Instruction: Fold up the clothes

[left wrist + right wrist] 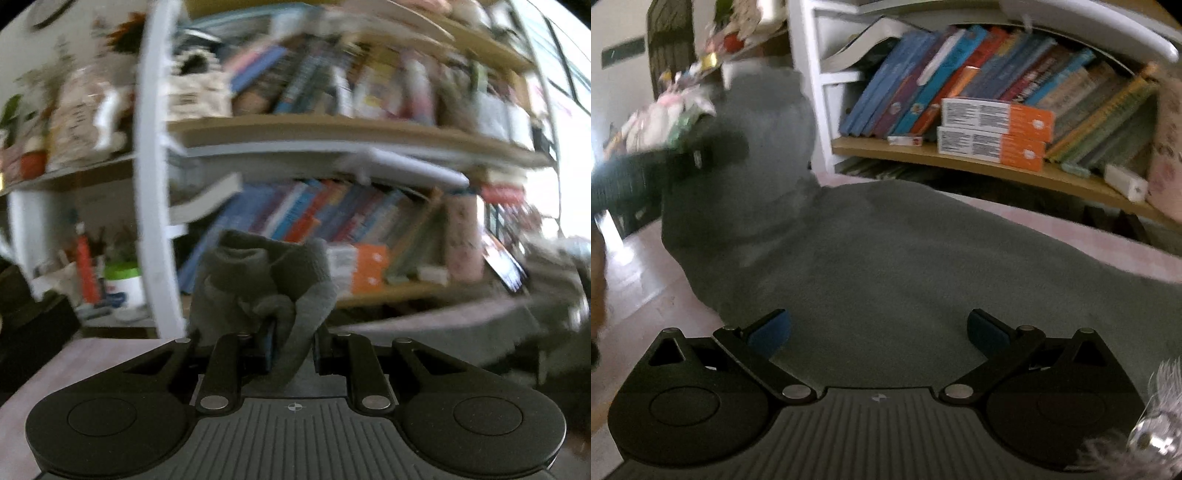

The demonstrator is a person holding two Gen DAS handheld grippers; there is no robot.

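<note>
The left gripper (291,343) is clenching a bunched grey cloth (266,284), lifting it at 12 o'clock; the right gripper (879,332) is hovering released over it on the table (646,295).

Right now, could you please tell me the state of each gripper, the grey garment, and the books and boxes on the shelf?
left gripper: shut on a bunched fold of the cloth, lifted.
right gripper: open, fingers spread above the cloth, holding nothing.
grey garment: mostly lying on the table, one end raised.
books: leaning on the shelf.
orange-and-white boxes: stacked, two high.
</note>
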